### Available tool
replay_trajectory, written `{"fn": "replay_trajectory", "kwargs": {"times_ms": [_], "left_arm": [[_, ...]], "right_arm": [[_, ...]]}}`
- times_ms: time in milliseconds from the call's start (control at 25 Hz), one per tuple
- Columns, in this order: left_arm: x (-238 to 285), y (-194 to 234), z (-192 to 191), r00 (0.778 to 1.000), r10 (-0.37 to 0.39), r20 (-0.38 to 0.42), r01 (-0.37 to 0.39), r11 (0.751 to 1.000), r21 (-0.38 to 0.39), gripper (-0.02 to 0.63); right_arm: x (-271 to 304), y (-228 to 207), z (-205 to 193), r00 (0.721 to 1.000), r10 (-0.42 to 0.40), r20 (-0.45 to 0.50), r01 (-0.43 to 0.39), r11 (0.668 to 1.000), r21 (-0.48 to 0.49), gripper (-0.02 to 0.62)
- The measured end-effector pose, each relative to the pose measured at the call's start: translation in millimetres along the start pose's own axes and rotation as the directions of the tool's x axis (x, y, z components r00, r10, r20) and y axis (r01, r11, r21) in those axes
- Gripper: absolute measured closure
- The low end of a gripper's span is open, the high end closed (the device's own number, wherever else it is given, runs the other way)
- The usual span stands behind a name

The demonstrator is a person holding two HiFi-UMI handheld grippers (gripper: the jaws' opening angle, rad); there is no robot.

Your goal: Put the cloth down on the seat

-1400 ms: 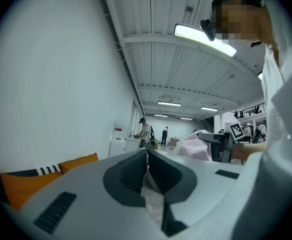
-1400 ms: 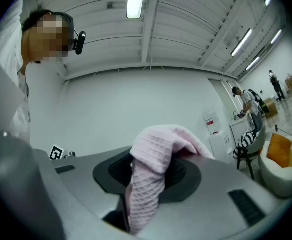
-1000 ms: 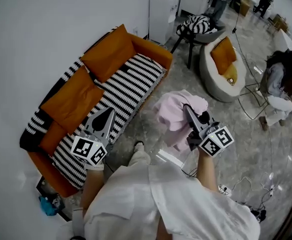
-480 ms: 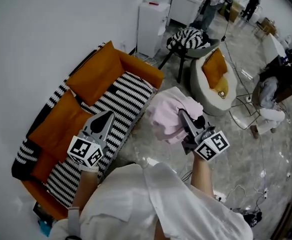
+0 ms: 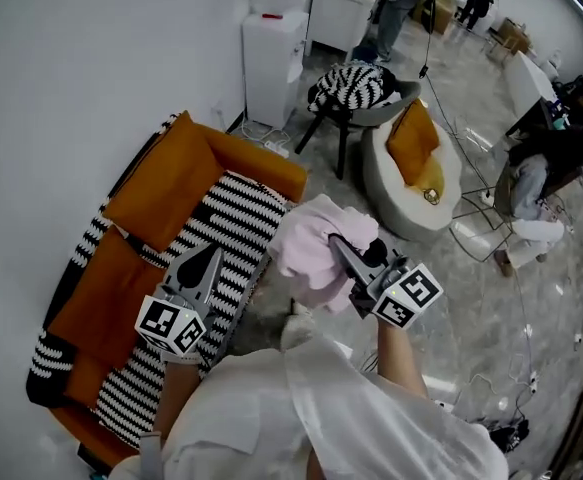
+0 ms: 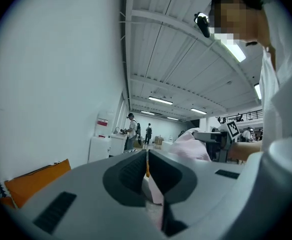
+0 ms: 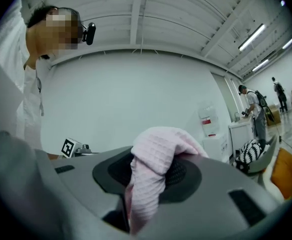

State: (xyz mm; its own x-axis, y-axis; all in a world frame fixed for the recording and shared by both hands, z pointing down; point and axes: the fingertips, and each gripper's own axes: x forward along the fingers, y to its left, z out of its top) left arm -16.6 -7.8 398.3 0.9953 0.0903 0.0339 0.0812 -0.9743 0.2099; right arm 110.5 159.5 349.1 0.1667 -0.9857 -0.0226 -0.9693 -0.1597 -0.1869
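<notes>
The left gripper [image 5: 208, 256] hangs over the black-and-white striped seat [image 5: 233, 211] of the orange sofa [image 5: 163, 186]. Its jaws are pressed together with nothing between them (the left gripper view [image 6: 147, 168] shows only a thin slit). To its right, the pink waffle-weave cloth [image 5: 305, 246] is bunched in the air over the grey floor, just off the seat's front edge and not touching it. The right gripper [image 5: 339, 248] pinches it: in the right gripper view the cloth [image 7: 153, 160] fills the space between the jaws [image 7: 151, 176] and drapes down over them.

Compared with a second ago, the sofa sits lower and further left in the head view, and the cloth has come nearer the seat's edge. The pinch on the cloth is unchanged and the left jaws have stayed closed.

Both grippers point level and away from the person, side by side and apart. Each marker cube faces back toward the white-sleeved body, with the forearms bent in front of it.
</notes>
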Motion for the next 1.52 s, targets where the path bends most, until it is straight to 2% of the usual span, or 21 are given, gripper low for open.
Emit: {"fn": "replay_trajectory", "kwargs": {"times_ms": [120, 280, 480, 560, 720, 880, 1120, 1360, 1520], "left_arm": [[33.4, 14.0, 6.0, 1.0, 0.025, -0.006, -0.025, 1.0, 0.006, 0.58], [73.3, 35.2, 24.1, 0.995, 0.095, 0.011, -0.095, 0.995, 0.029, 0.58], [103.3, 48.1, 23.4, 0.983, 0.185, 0.022, -0.185, 0.982, 0.038, 0.58], [111.0, 54.2, 25.2, 0.974, 0.223, 0.029, -0.224, 0.974, 0.037, 0.58], [111.4, 82.1, 27.8, 0.955, 0.297, 0.022, -0.298, 0.954, 0.033, 0.58], [107.8, 128.7, 25.6, 0.931, 0.364, 0.035, -0.364, 0.931, 0.012, 0.58], [112.7, 199.1, 31.7, 0.898, 0.436, 0.061, -0.435, 0.9, -0.023, 0.58], [121.3, 248.8, 35.4, 0.904, 0.427, 0.033, -0.426, 0.904, -0.02, 0.58], [131.1, 273.1, 33.2, 0.893, 0.45, 0.025, -0.449, 0.893, -0.038, 0.58]], "right_arm": [[22.7, -25.8, -3.9, 0.998, 0.057, -0.024, -0.057, 0.998, 0.028, 0.466], [59.4, -54.0, -2.7, 0.984, 0.169, -0.054, -0.166, 0.985, 0.047, 0.466], [96.2, -75.9, -7.2, 0.935, 0.34, -0.1, -0.337, 0.94, 0.046, 0.466], [113.3, -89.4, -8.0, 0.916, 0.384, -0.118, -0.381, 0.923, 0.045, 0.466], [160.9, -107.2, -14.1, 0.892, 0.427, -0.145, -0.424, 0.904, 0.058, 0.465], [214.8, -111.3, -22.9, 0.864, 0.475, -0.167, -0.471, 0.88, 0.067, 0.465], [290.0, -97.7, -44.7, 0.792, 0.57, -0.221, -0.557, 0.822, 0.123, 0.465], [362.3, -83.5, -73.0, 0.731, 0.629, -0.263, -0.601, 0.777, 0.186, 0.463], [393.7, -99.3, -103.4, 0.694, 0.641, -0.327, -0.6, 0.766, 0.229, 0.462]]}}
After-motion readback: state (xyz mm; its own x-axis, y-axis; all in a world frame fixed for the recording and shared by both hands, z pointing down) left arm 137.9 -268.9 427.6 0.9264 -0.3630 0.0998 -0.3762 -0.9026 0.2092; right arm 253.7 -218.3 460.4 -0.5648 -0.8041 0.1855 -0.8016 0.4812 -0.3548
